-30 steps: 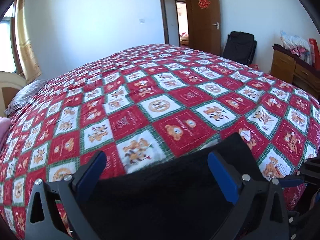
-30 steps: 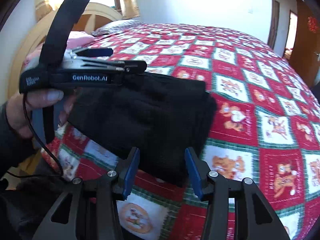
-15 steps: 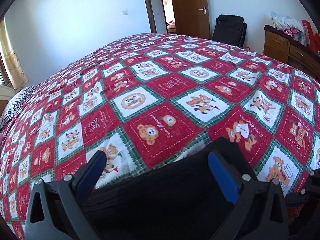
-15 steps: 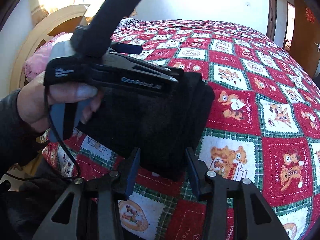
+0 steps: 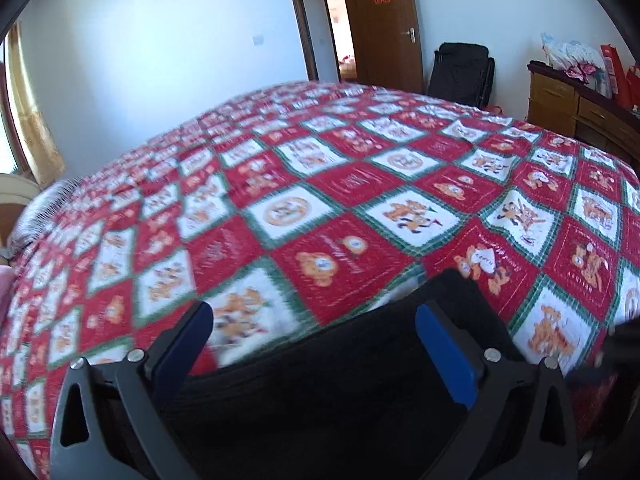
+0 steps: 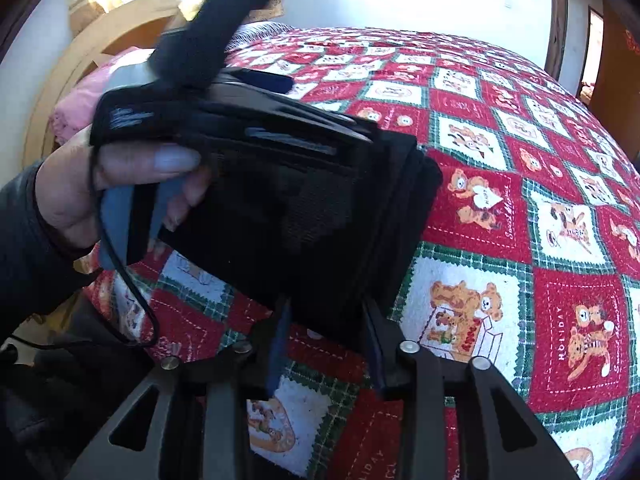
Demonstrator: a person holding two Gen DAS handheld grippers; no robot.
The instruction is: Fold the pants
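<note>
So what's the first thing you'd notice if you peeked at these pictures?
The big red, white and green teddy-bear quilt covering the whole bed. Then the folded black pants lying near its edge, with the left hand-held gripper above them, held by a hand. At the back, a brown door stands open.

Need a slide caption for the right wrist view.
Folded black pants lie on a red teddy-bear quilt; the left claw rests over them, the right claw open at their near edge.
</note>
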